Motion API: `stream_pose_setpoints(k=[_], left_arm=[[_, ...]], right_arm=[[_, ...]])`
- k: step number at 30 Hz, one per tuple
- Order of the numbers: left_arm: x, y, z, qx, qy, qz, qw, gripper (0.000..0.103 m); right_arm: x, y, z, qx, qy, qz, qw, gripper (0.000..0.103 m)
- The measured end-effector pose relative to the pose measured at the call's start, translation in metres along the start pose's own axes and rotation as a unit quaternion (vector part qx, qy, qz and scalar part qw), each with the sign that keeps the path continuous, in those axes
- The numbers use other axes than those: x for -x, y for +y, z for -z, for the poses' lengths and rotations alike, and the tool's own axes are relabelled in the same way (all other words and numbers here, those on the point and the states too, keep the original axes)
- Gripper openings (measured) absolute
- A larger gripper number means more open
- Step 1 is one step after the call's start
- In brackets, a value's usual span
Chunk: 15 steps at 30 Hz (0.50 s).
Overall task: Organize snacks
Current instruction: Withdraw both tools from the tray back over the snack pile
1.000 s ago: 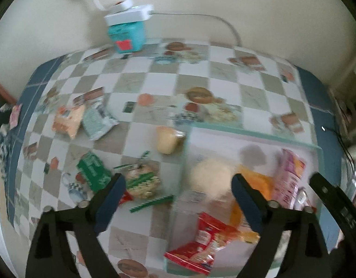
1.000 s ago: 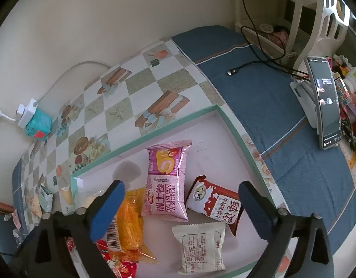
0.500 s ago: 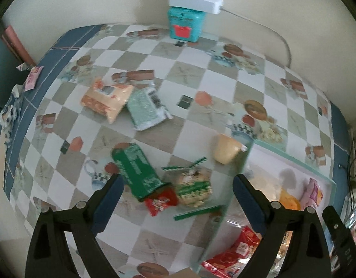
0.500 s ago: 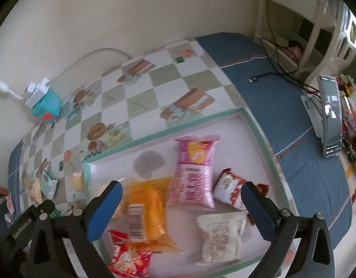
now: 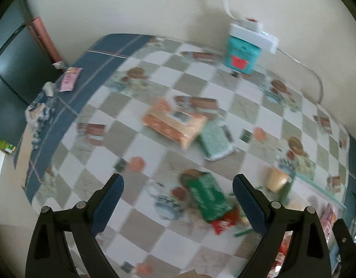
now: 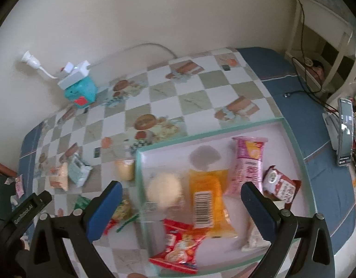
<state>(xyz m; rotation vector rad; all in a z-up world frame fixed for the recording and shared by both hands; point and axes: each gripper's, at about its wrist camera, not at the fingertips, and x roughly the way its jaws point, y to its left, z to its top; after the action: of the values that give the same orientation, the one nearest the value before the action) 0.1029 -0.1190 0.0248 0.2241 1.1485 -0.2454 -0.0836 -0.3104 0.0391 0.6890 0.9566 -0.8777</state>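
My left gripper (image 5: 178, 192) is open and empty above the checkered table. Before it lie a green packet (image 5: 209, 197), a small red packet (image 5: 223, 223), an orange packet (image 5: 173, 122), a pale green packet (image 5: 215, 142) and a yellow cup-shaped snack (image 5: 276, 179). My right gripper (image 6: 181, 205) is open and empty above a clear tray (image 6: 291, 134). The tray holds an orange packet (image 6: 209, 199), a pink packet (image 6: 248, 162), a round bun (image 6: 164, 188), a red packet (image 6: 178, 246) and a red-and-white packet (image 6: 281, 185). The left gripper's body shows at the lower left of the right wrist view.
A teal box (image 5: 241, 54) with a white power strip (image 5: 254, 32) on it stands by the wall. A phone on a stand (image 6: 344, 127) and cables sit on the blue cloth at the right. The table's left edge (image 5: 38, 125) drops off beside a dark cabinet.
My left gripper has swung left, away from the tray and over the loose snacks. My right gripper has swung left too, so the tray sits more centrally in its view. Both stay open.
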Motion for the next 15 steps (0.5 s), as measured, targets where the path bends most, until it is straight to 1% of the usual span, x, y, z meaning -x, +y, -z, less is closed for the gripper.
stream_pose_setpoints(k=[8, 15], left_arm=[[-0.005, 0.061, -0.015, 0.042, 0.000, -0.025, 0.9988, 0.095], [-0.011, 0.098, -0.023, 0.063, 0.007, -0.030, 0.9975, 0.095]], right_arm=[[0.002, 0.040, 0.007, 0.021, 0.002, -0.001, 1.000, 0.103], [-0.004, 0.080, 0.018, 0.050, 0.010, -0.007, 0.999, 0.103]])
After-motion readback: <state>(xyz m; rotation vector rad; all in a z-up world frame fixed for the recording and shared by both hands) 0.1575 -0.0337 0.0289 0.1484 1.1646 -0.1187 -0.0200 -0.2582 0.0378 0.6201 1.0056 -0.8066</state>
